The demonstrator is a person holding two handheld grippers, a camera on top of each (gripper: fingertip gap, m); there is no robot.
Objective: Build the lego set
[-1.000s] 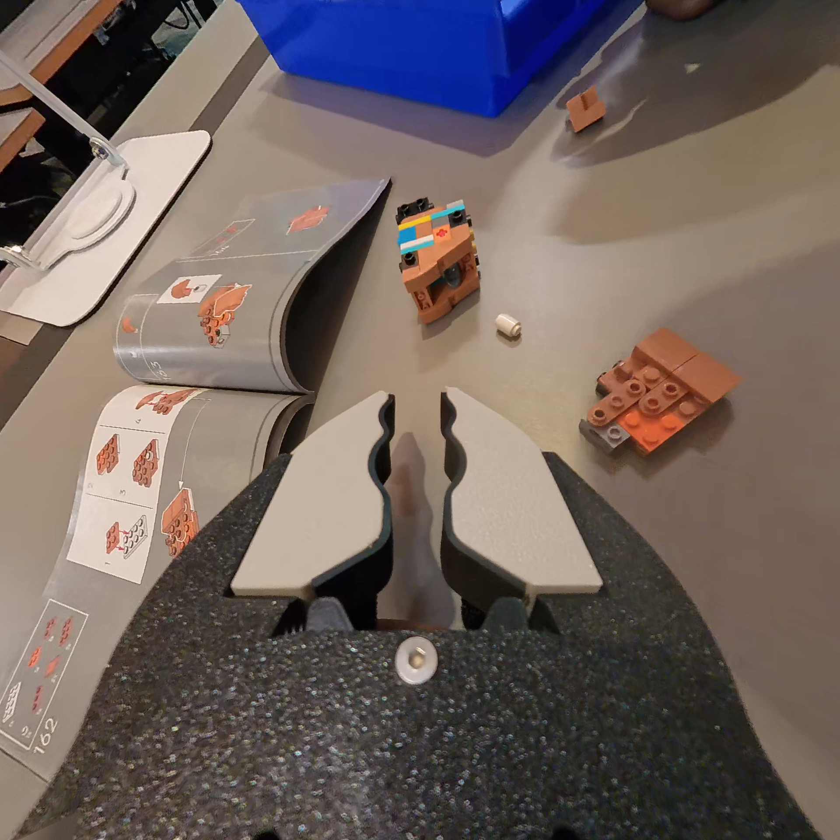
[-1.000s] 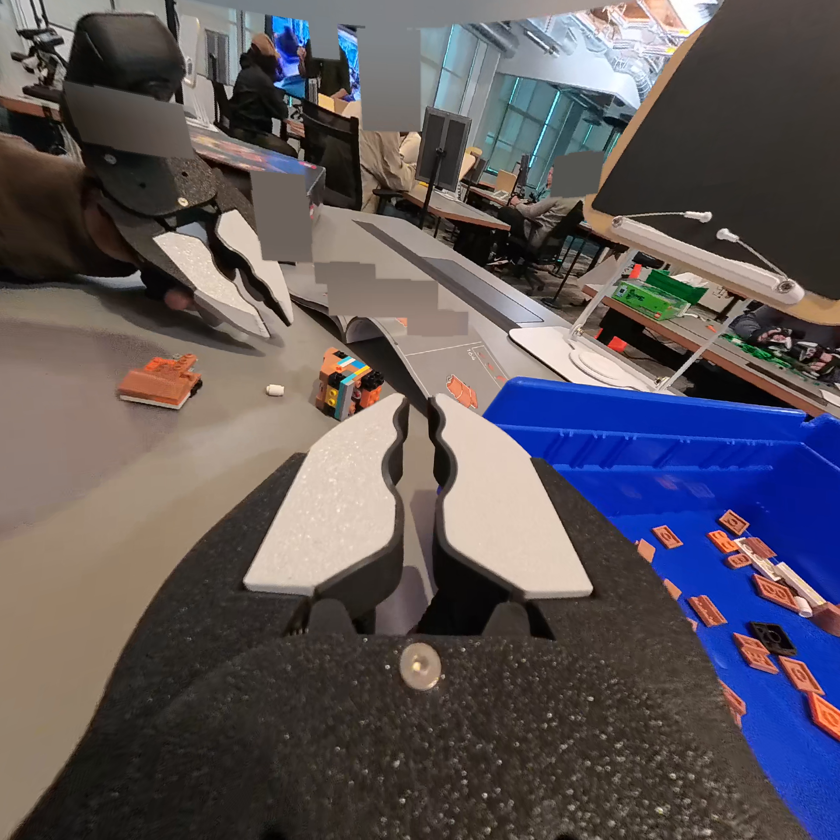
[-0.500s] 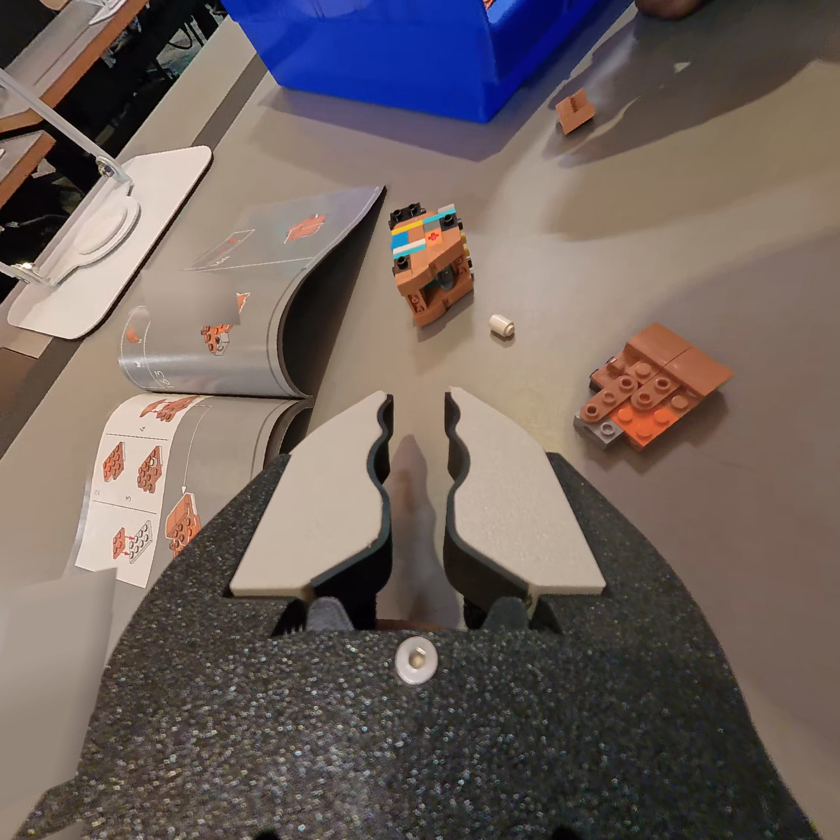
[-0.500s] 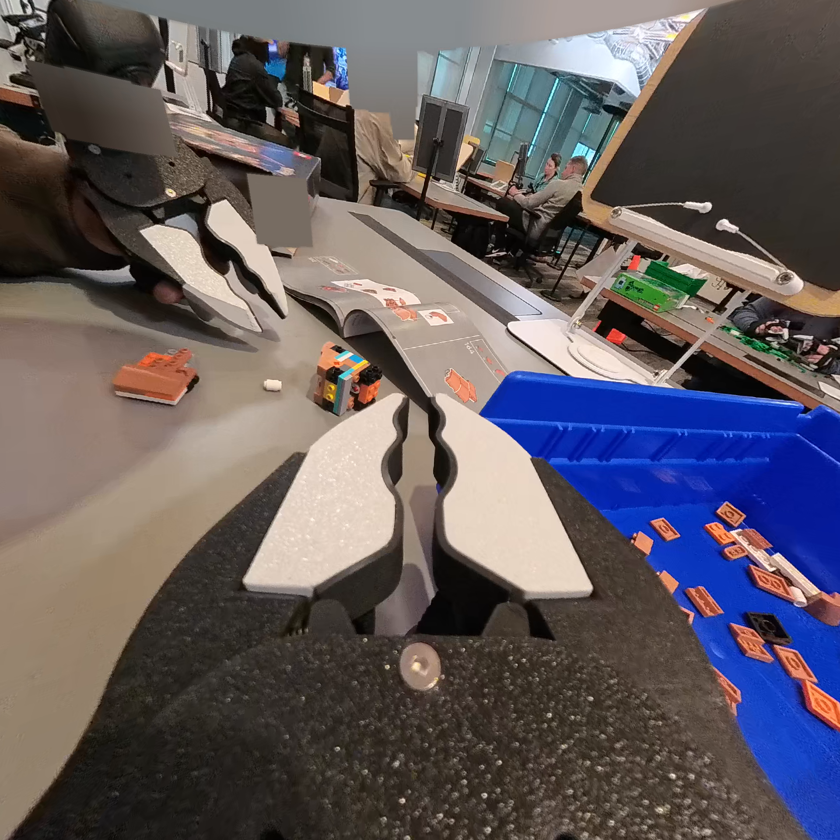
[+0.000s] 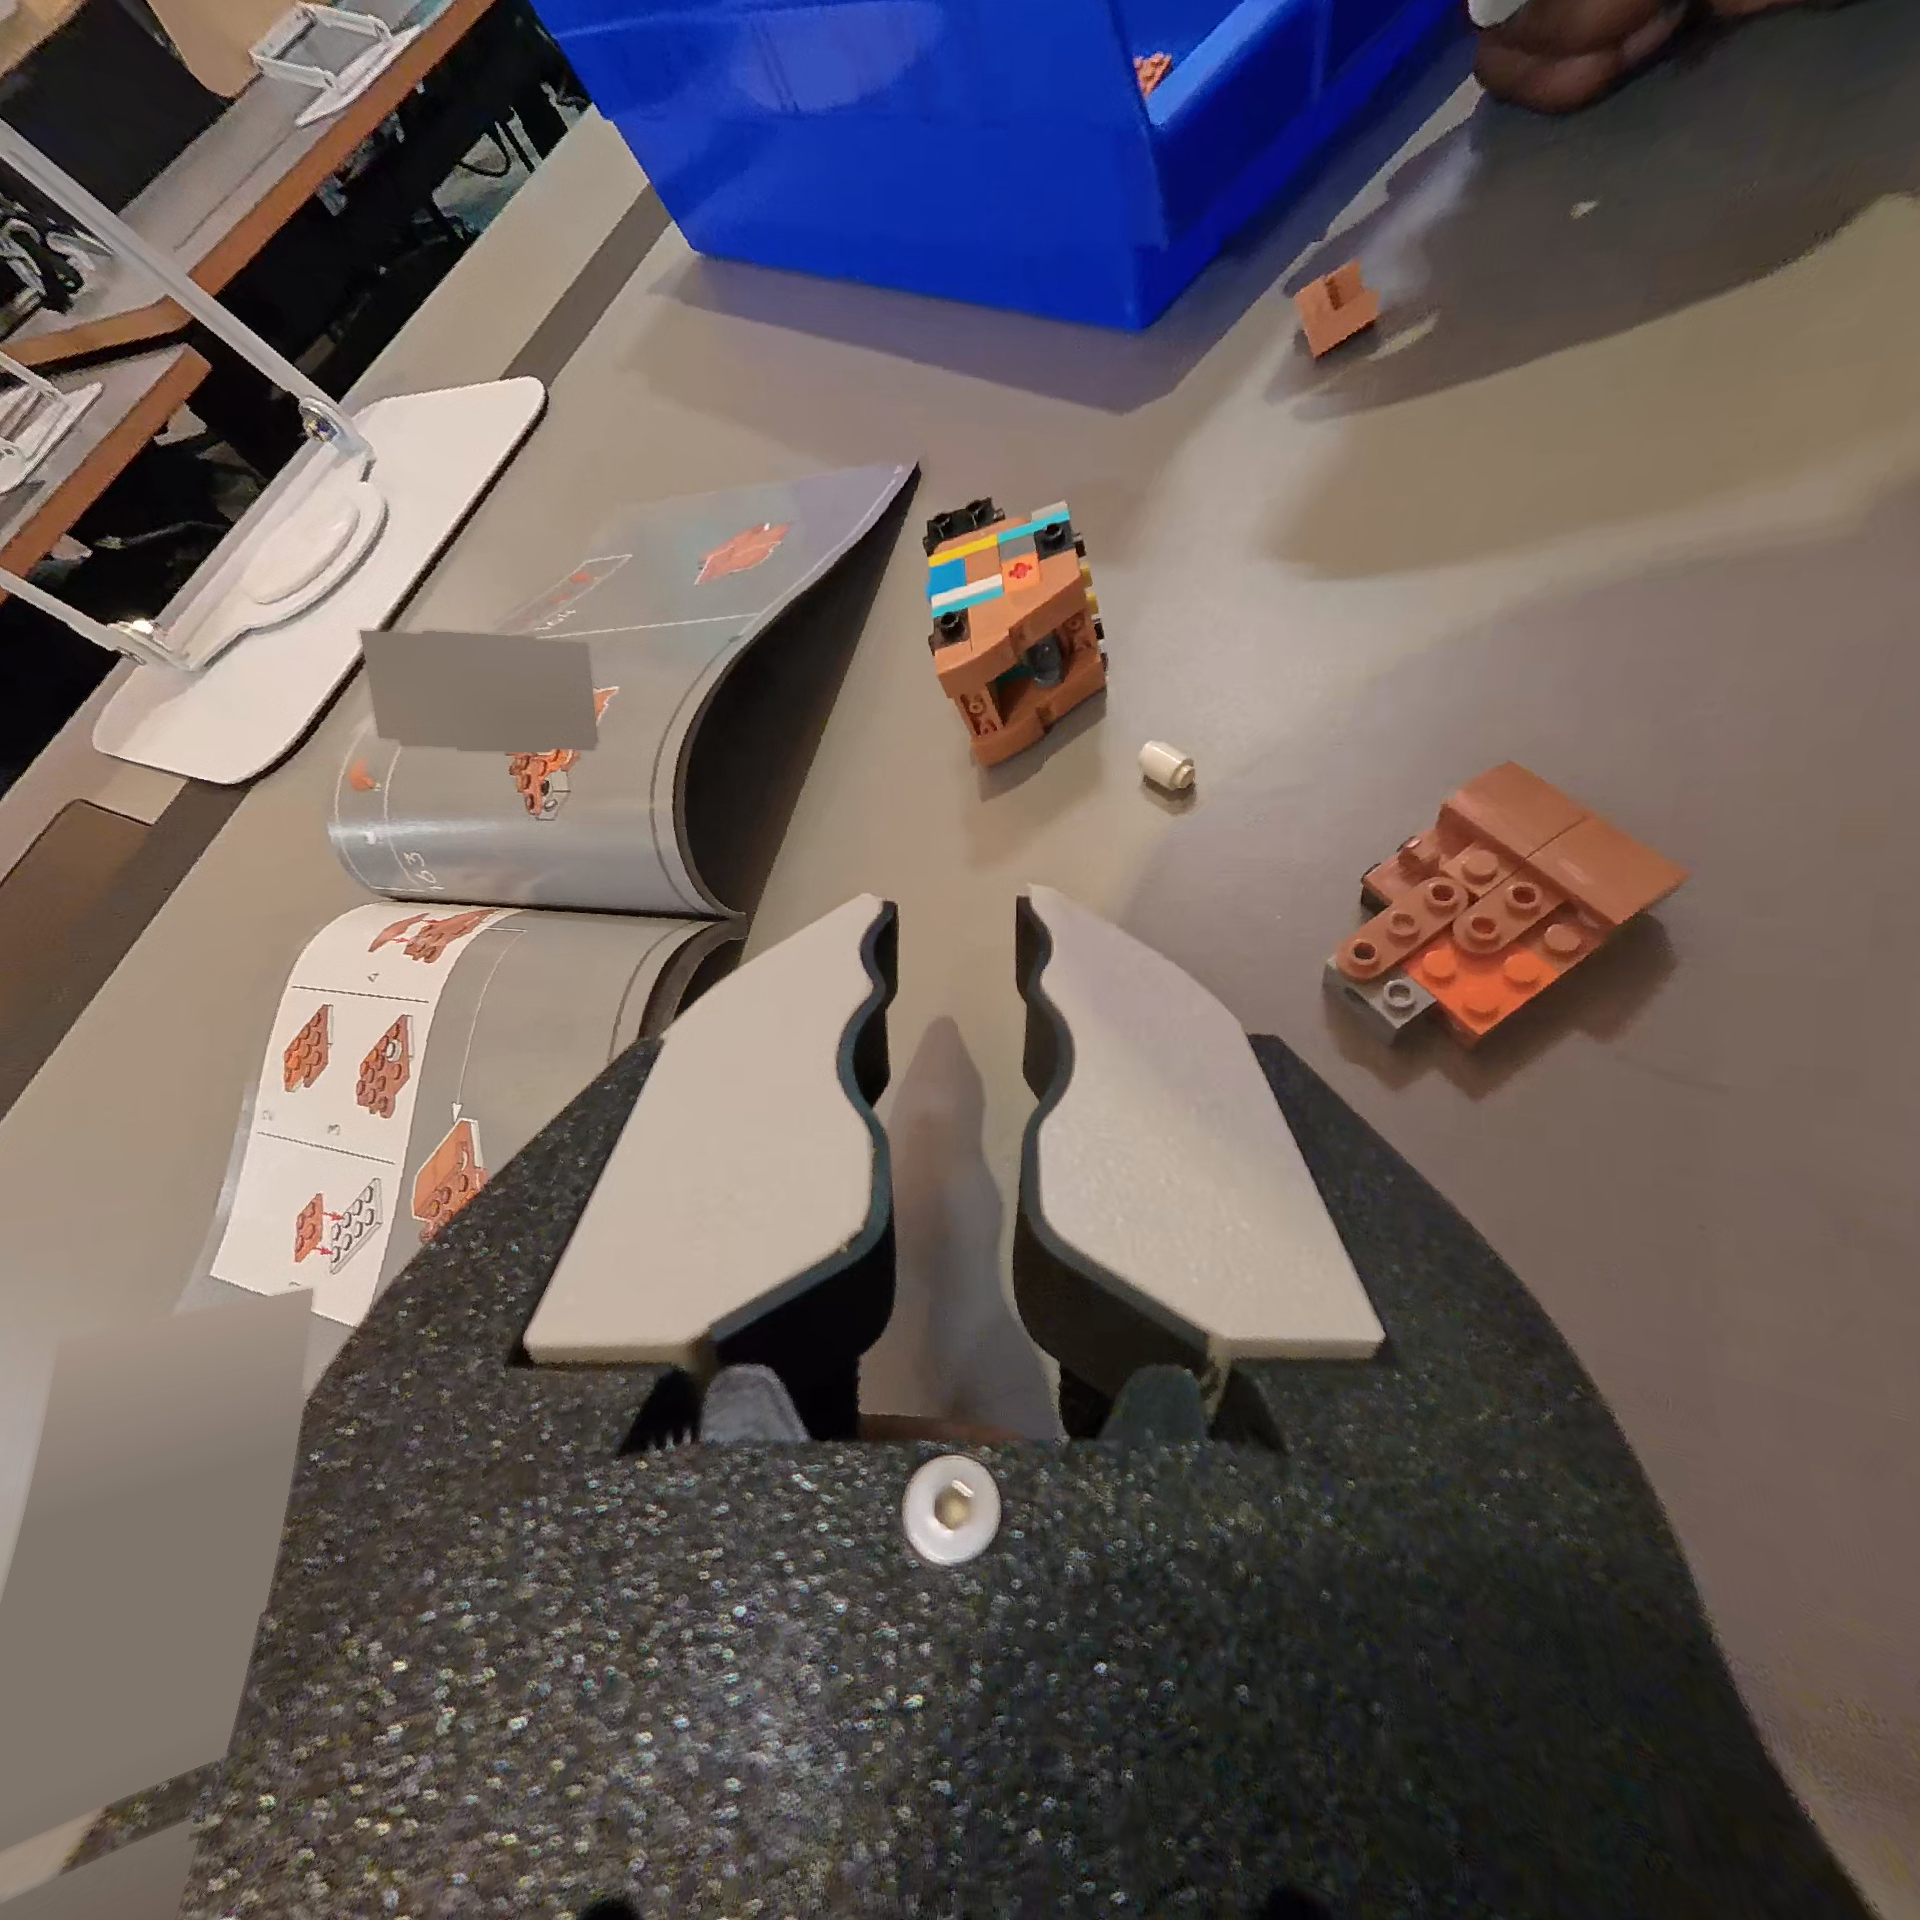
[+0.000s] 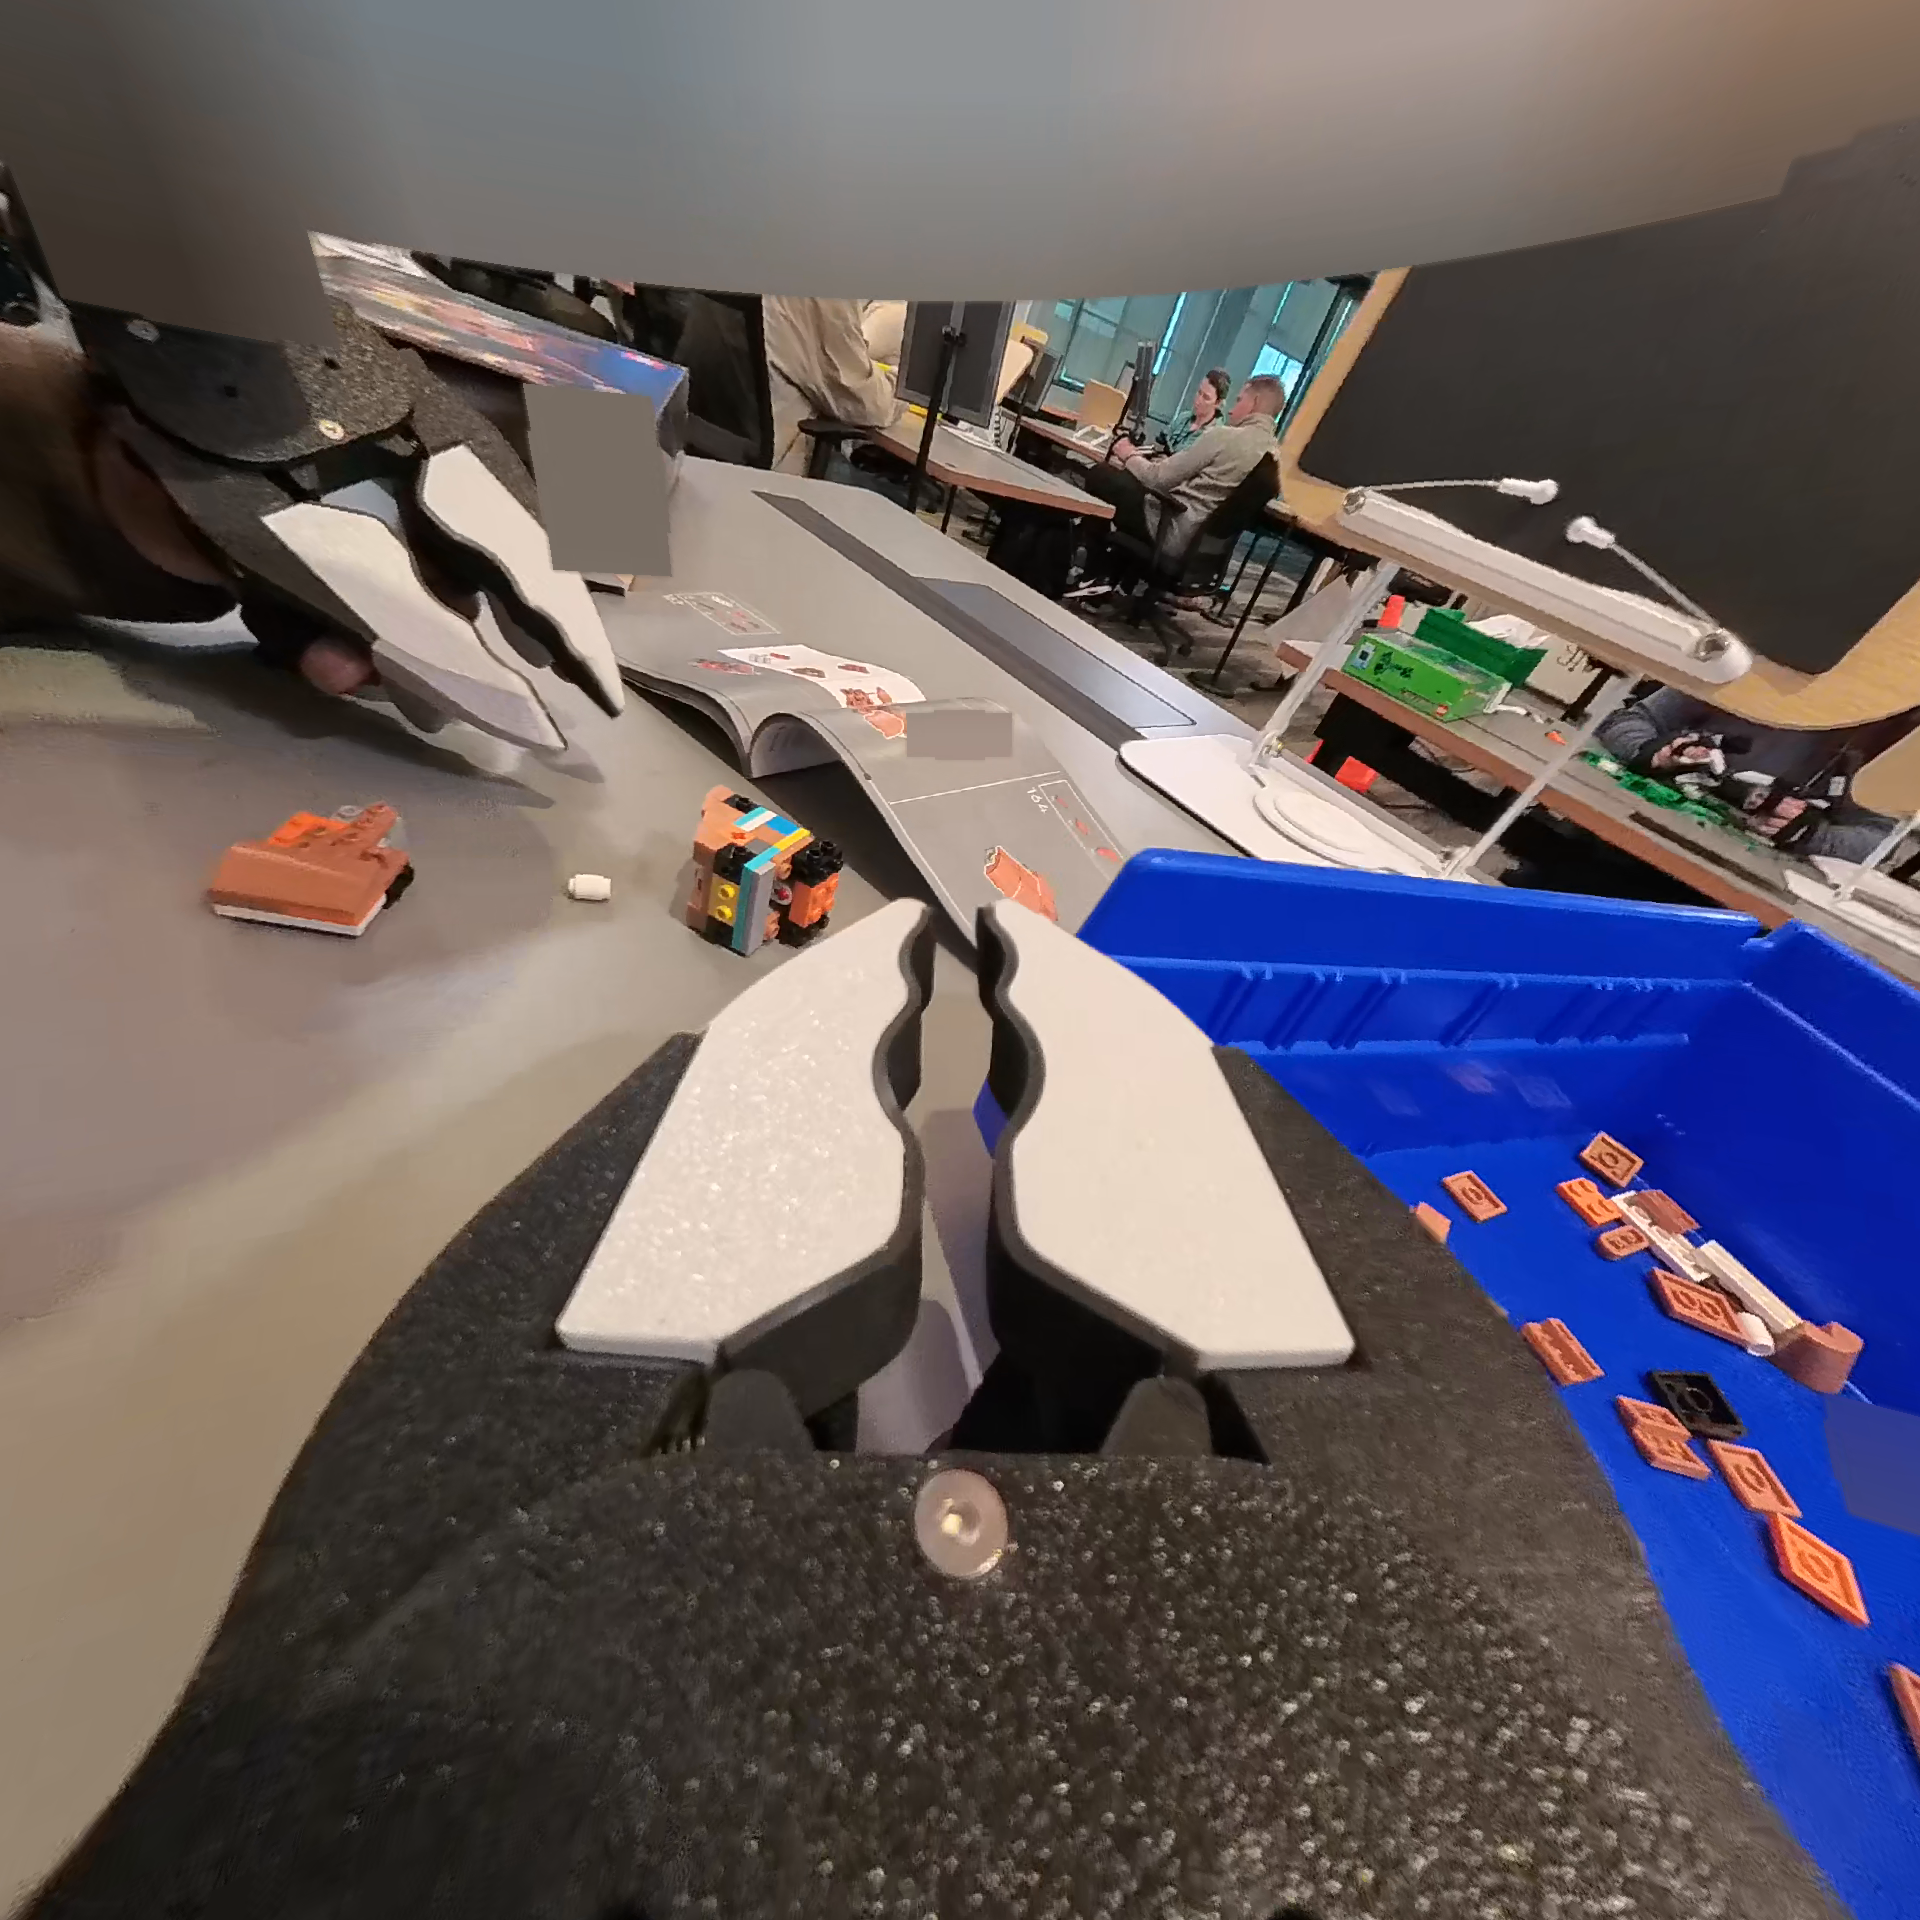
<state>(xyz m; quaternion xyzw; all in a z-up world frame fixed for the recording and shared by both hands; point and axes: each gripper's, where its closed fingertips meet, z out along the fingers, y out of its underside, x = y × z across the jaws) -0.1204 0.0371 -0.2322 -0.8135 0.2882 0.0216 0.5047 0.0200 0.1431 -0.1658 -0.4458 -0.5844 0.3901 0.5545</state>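
A: Brown/orange wing sub-assy (image 5: 1496, 904) lies flat on grey surface (image 5: 1558, 1351), studs up, just R of L gripper (image 5: 951, 914). Cube-ish multicolour build (image 5: 1013, 634) farther ahead, beside open manual (image 5: 582, 790). Small white round piece (image 5: 1167, 769) loose between the two builds.

B: Jaws?

A: L: apart by a narrow gap, empty, hovering over surface. R gripper (image 6: 956, 920): likewise slightly apart, empty, at edge of blue bin (image 6: 1455, 997).

B: Step?

A: Judging: part-fetch stage. Nothing held; the manual is open at wing-plate steps. Loose brown plates (image 6: 1704, 1309) in bin floor; one more brown piece (image 5: 1335, 309) on surface near bin.

B: Next move needs?

A: Prob. R swings over bin, widens jaws, pinches one thin plate by its edges. Plates lie flat, so hard to get under. L likely to steady wing sub-assy meanwhile. Can't tell which plate the step wants.
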